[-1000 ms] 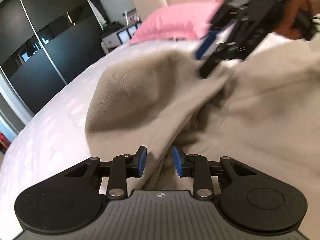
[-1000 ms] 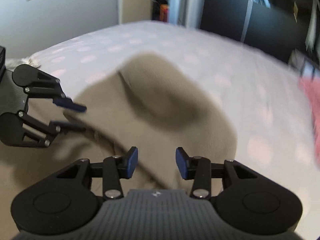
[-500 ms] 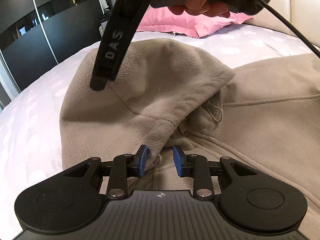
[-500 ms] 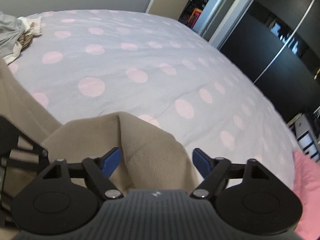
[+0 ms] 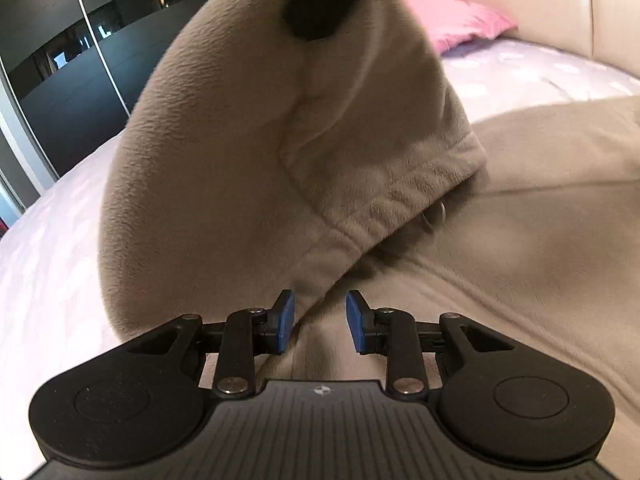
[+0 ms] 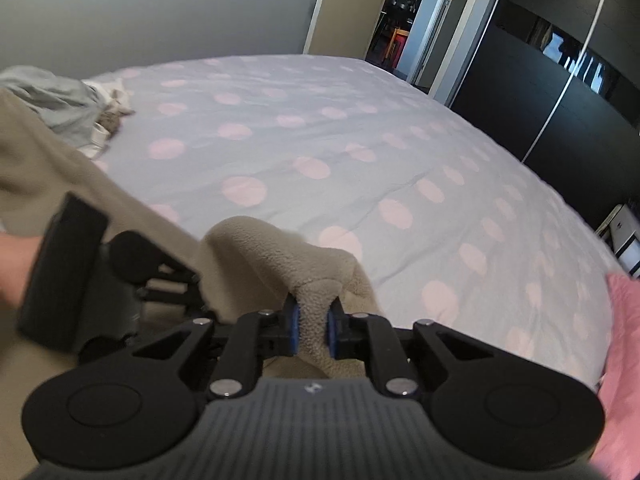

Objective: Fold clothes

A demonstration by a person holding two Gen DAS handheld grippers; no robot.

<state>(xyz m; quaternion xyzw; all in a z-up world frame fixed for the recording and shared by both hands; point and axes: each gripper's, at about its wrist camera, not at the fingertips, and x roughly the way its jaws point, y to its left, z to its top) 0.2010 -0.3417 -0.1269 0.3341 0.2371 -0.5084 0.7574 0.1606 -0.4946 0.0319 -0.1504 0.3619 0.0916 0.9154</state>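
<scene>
Thick beige fleece hoodie (image 5: 520, 272), spread over the bed (image 6: 360, 128) under and ahead of both sets of fingers, hood (image 5: 248, 152) pulled up into a tall peak. Soft, limp and light by the look of it: plush pile, no stiffness, sagging wherever unsupported, so likely to drape and slide back rather than hold a crease. Not fragile, and grippy more than slippery against the blue pads. Bulky double layers at the hood hem, with a drawstring loop (image 5: 442, 212) dangling just under that hem, beyond the left fingertips; best avoided as a hold, being thin and apt to pull through. Right gripper (image 6: 313, 330) closing on a bunched fold of the hood's top, fleece squeezed between the pads and bulging out above them. Probably a sound place to hold, since a thick pinch of pile should not slip. In the left wrist view, only a dark blur of that gripper at the hood's peak, far above the left fingers. Left gripper (image 5: 320, 322) lower, at the base of the hood near the neckline, fingers part-way apart with the hem's edge lying between them; whether the pads actually press the cloth cannot be told. Beyond the fingers, a pink pillow (image 5: 460, 20), a padded headboard (image 5: 552, 4) and dark wardrobe doors (image 6: 560, 92); a small heap of other laundry (image 6: 60, 100) far left of the right fingers.
</scene>
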